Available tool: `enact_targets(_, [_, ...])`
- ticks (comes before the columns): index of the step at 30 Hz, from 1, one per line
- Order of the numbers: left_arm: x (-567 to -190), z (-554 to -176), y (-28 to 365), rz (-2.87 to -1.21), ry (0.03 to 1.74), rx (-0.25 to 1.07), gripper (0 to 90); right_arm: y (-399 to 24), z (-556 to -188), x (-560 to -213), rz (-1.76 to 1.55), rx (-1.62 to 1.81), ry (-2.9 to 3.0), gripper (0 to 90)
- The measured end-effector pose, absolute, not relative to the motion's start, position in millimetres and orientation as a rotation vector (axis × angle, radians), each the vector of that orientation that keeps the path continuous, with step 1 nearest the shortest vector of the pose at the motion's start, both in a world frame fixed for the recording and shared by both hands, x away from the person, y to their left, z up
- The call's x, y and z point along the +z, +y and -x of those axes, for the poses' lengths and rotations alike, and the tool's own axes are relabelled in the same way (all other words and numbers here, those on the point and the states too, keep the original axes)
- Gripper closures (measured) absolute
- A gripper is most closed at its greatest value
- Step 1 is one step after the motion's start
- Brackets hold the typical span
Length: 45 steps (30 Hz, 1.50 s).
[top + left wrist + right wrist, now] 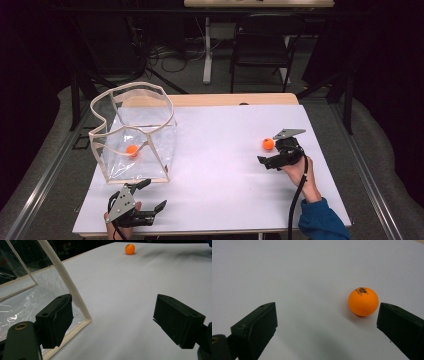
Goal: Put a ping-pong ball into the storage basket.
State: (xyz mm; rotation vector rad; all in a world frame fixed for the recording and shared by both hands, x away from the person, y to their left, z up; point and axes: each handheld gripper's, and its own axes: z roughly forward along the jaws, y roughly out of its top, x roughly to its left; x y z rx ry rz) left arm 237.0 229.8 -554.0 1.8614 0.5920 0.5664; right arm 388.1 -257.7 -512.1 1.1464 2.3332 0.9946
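A clear plastic bag [150,135] with cream trim stands open at the table's left, an orange ball [132,149] inside it. A second orange ball [268,144] lies on the white table [220,150] at the right. My right gripper [270,153] is open just beside that ball. In the right gripper view the ball [363,301] rests on the table close to the right jaw, and the gripper [324,322] holds nothing. My left gripper [151,195] is open at the bag's near corner. Its left jaw sits against the bag's trim [72,290], and the far ball [130,249] shows beyond the gripper [117,315].
A black folding chair [262,45] and a white desk leg [207,50] stand on the floor beyond the table. A wooden strip [235,99] edges the table's far side. Bare white surface spans the space between the bag and the right ball.
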Motion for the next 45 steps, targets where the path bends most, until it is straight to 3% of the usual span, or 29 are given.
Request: enact_targets(45, [-555.5, -238.1, 230.2, -1.868, 0.602, 0.569, 15.8, -258.9, -433.3, -537.2, -1.267, 0.917, 2.308, 0.3])
